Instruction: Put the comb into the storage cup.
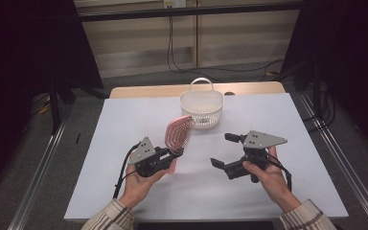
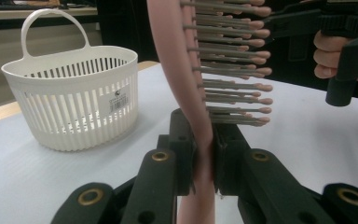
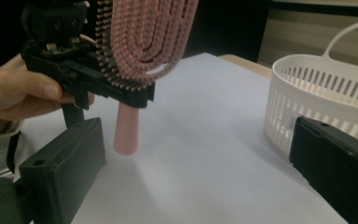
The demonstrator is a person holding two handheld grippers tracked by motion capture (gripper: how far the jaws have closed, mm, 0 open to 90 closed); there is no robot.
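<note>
A pink hairbrush (image 1: 178, 134) is held up off the white table (image 1: 124, 124), head up and bristles facing right. My left gripper (image 1: 176, 154) is shut on it where the head meets the handle; its jaws pinch the pink stem (image 2: 204, 154) and the handle end (image 3: 127, 130) hangs below. My right gripper (image 1: 223, 151) stands open to the right of the brush, nothing between its jaws. In the right gripper view the brush head (image 3: 144, 37) faces me, with the left gripper (image 3: 98, 84) shut beneath it. A white slotted basket (image 1: 202, 108) with a loop handle stands beyond the brush.
The basket (image 2: 74, 98) sits at the table's far middle, near the wooden back edge (image 1: 148, 91). In the right gripper view it (image 3: 321, 93) lies to the right. Dark frame rails and cables surround the table.
</note>
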